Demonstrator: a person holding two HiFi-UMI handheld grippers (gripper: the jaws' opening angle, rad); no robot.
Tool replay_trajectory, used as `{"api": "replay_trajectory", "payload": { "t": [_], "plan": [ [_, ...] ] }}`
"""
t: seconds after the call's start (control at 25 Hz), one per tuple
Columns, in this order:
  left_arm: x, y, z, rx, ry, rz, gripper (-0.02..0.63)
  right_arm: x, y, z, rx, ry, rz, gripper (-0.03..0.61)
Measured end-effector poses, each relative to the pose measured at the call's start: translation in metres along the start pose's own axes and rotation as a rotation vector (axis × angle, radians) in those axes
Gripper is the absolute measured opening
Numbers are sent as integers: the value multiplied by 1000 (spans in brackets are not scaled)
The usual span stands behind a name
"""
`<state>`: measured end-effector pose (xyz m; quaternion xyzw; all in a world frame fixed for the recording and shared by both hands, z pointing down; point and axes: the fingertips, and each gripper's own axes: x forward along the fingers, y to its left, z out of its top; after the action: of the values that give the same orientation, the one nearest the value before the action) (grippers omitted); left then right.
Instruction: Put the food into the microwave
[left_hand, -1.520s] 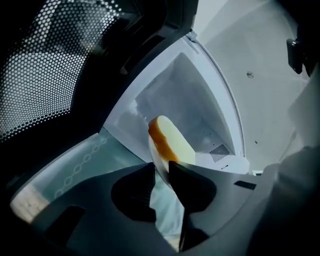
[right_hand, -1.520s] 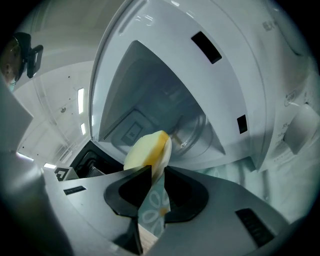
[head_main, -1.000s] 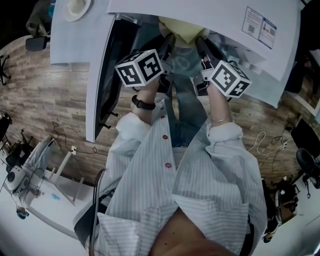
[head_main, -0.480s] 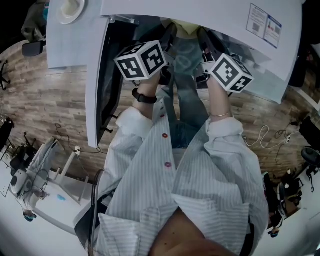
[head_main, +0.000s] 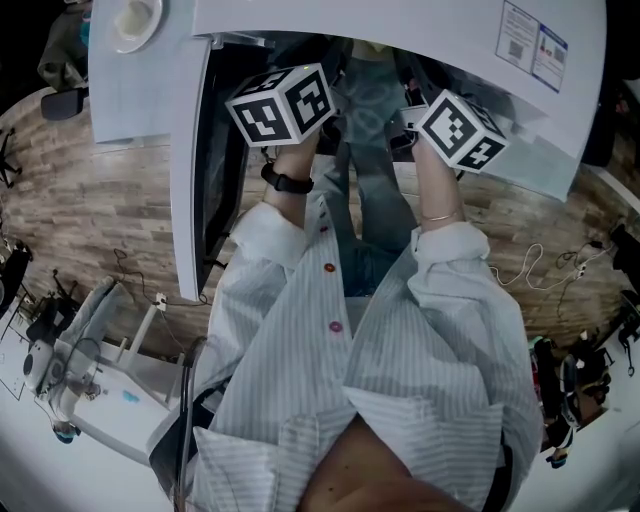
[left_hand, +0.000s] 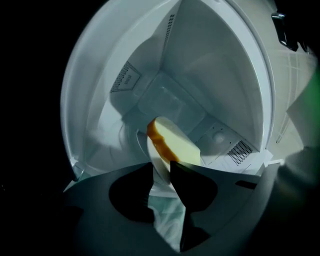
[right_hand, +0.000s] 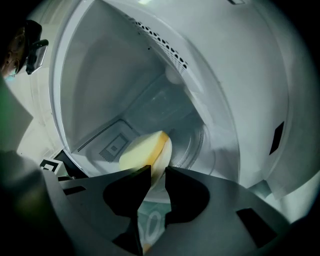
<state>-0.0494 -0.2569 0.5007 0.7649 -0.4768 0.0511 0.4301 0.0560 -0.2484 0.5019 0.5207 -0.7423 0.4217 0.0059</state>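
The left gripper, jaws opening, and the right gripper each pinch the plate rim at lower centre, probably to keep the cake slice level inside the microwave.

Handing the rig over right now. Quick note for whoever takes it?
Left gripper: on the plate rim, jaws opening.
Right gripper: clamped on the plate's other side.
Plate with food is inside the microwave, door open. Cannot tell if the plate is set down.
Done: plate is in.
Left: release, pull both grippers out, shut the door.
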Motion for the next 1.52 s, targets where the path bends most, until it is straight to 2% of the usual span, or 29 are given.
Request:
{"api": "replay_trajectory", "payload": {
  "t": [0.24,0.44,0.52,0.84,1.0,1.52],
  "plan": [
    [7,0,2,44,14,12,106,3,-4,3,2,-11,-13,94],
    [10,0,4,116,17,41,113,4,-6,5,-17,-25,-26,96],
    [11,1,6,152,17,59,120,6,-4,7,-35,-30,-27,97],
    [14,3,9,206,10,86,124,10,-2,12,-146,-43,-57,104],
    [16,3,10,243,11,103,129,11,-3,13,-171,-48,-64,107],
    [16,5,12,270,15,129,144,13,-1,14,-163,-57,-49,109]
  ]
}}
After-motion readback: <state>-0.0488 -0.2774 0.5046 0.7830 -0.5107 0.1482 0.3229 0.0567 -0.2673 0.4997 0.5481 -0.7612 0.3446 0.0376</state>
